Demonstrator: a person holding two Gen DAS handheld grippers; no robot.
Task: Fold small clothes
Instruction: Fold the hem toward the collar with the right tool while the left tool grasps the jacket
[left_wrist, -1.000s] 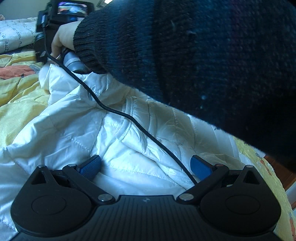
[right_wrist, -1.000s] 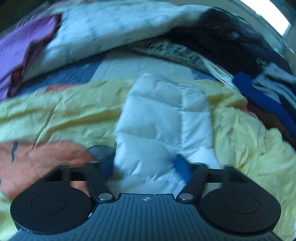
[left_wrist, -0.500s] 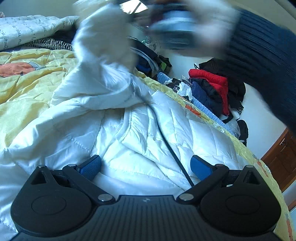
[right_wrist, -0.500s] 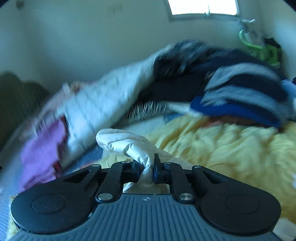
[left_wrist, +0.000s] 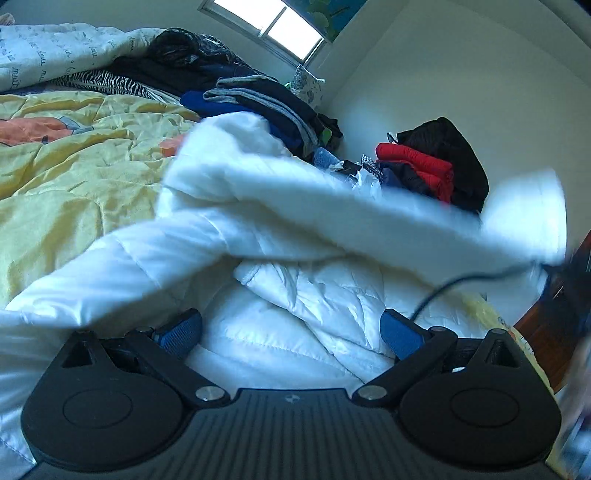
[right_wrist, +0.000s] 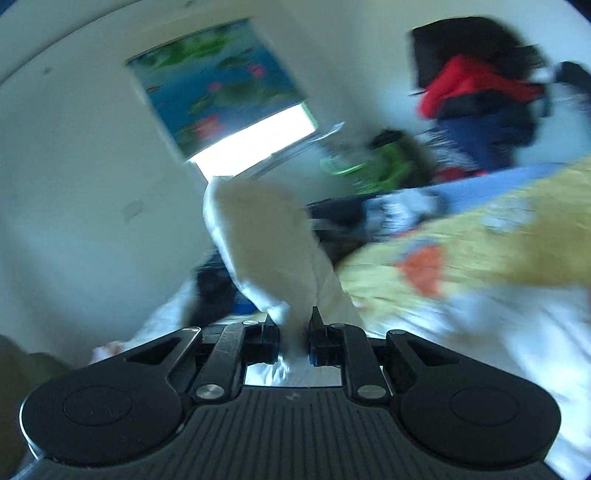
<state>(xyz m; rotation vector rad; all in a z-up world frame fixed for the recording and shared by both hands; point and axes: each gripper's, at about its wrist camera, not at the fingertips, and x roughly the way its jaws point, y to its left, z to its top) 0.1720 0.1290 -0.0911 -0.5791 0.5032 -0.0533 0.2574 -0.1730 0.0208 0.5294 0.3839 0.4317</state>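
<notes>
A white quilted jacket (left_wrist: 303, 295) lies on a yellow bedspread (left_wrist: 74, 166) with orange patches. Behind the bedspread sit a black-and-white zebra-striped cloth (left_wrist: 107, 79), a blue and grey clothes pile (left_wrist: 251, 99) and red and black garments (left_wrist: 432, 162). The black left gripper (left_wrist: 291, 328) has blue pads (left_wrist: 399, 332). The window blind (right_wrist: 214, 85) is blue with green leaves and pink flowers.

Yellow bedspread (left_wrist: 74, 177), piled clothes (left_wrist: 432, 166), window (left_wrist: 273, 26).

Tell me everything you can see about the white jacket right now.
The white jacket is quilted and puffy, with a shiny, smooth-looking shell and a matte, fleecy-looking lining. Its body lies crumpled on the yellow bedspread, between the open left gripper fingers. One sleeve is lifted and stretched across the body, blurred by motion, its end pinched in the shut right gripper.
</notes>
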